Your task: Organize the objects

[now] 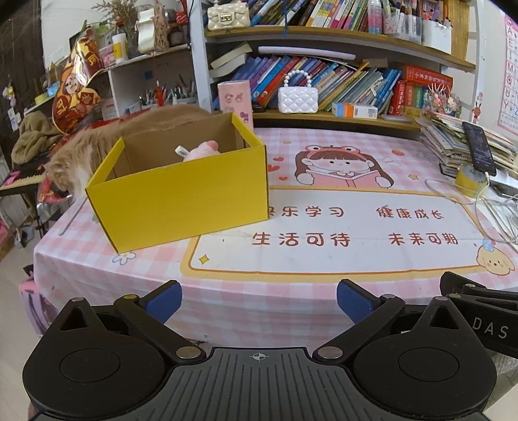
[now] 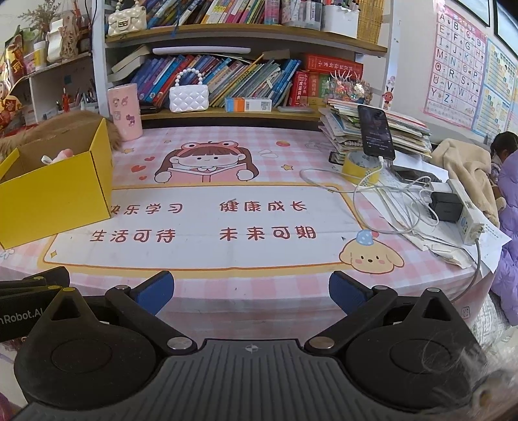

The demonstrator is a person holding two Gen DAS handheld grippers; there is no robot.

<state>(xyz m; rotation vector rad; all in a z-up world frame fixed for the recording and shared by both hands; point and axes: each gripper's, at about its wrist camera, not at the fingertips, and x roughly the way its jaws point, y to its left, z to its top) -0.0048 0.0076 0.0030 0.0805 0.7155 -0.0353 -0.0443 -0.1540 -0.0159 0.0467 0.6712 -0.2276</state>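
Left gripper (image 1: pixel 259 299) and right gripper (image 2: pixel 251 293) hang spread wide, empty, at the table (image 1: pixel 323 291) edge; yellow box (image 1: pixel 181 194) ahead-left, nearer the left, pink plush (image 1: pixel 202 150) inside.

you face a table with a pink checked cloth (image 2: pixel 275 142), behind it a wooden bookshelf (image 2: pixel 246 29) full of books stands against the white wall, an alphabet poster (image 2: pixel 453 64) hangs at your right, and soft daylight fills the room.
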